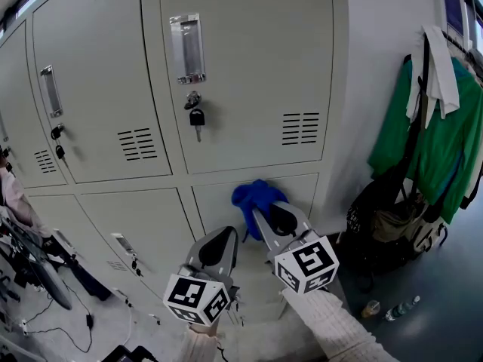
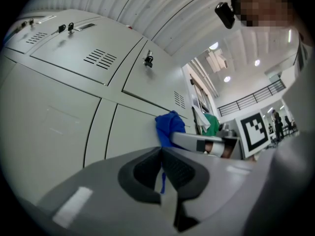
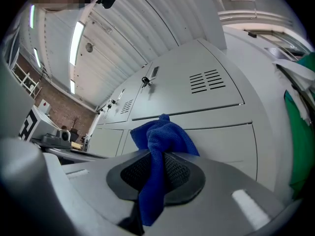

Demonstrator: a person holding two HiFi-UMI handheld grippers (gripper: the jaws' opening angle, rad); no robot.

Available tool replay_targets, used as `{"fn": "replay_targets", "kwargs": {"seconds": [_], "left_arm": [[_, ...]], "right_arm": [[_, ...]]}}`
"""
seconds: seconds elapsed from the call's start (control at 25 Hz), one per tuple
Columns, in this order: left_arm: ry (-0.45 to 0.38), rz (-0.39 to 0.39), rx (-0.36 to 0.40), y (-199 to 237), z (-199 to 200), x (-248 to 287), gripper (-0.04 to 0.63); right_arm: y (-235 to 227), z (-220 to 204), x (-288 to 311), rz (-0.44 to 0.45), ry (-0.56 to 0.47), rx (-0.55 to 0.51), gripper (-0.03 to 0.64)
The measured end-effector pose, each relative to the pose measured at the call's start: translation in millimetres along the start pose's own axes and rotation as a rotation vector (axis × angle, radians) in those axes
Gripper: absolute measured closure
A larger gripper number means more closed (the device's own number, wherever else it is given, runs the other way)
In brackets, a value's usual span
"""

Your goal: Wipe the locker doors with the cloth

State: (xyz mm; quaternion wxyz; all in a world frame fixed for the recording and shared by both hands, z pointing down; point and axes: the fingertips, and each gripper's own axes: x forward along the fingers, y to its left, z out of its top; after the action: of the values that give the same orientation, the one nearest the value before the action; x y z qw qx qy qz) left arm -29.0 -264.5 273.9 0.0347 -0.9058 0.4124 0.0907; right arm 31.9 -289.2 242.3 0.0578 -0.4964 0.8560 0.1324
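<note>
A blue cloth (image 1: 256, 197) is bunched against the top of a lower locker door (image 1: 302, 196), just below the upper door (image 1: 249, 74) that has a key (image 1: 197, 119) in its lock. My right gripper (image 1: 266, 216) is shut on the cloth (image 3: 160, 136), which hangs down between its pads (image 3: 177, 171). My left gripper (image 1: 221, 241) sits lower and to the left, jaws shut with nothing held, apart from the cloth (image 2: 170, 126). In the left gripper view the left gripper (image 2: 162, 167) points at the lower doors, with the right gripper (image 2: 204, 142) beside it.
More grey locker doors (image 1: 98, 89) run off to the left. Green jackets (image 1: 430, 145) and a black bag (image 1: 381, 217) hang on the right wall. Bottles (image 1: 400, 308) lie on the floor at lower right. Cables (image 1: 53, 323) and a person (image 1: 11, 194) are at the left.
</note>
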Motion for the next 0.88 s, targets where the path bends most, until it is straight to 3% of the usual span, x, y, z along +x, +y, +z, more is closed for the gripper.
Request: {"fn": "replay_targets", "kwargs": {"seconds": [0.28,0.88], "left_arm": [[0.053,0.028,-0.038,9,-27,-2,0.588],[0.282,0.059,-0.169,6,-144,-18,0.589]], "right_arm": [[10,-34,-5,0.009,0.043,0.041,0.56],[36,-170,-29,0.025,0.283,0.191,0.56]]}}
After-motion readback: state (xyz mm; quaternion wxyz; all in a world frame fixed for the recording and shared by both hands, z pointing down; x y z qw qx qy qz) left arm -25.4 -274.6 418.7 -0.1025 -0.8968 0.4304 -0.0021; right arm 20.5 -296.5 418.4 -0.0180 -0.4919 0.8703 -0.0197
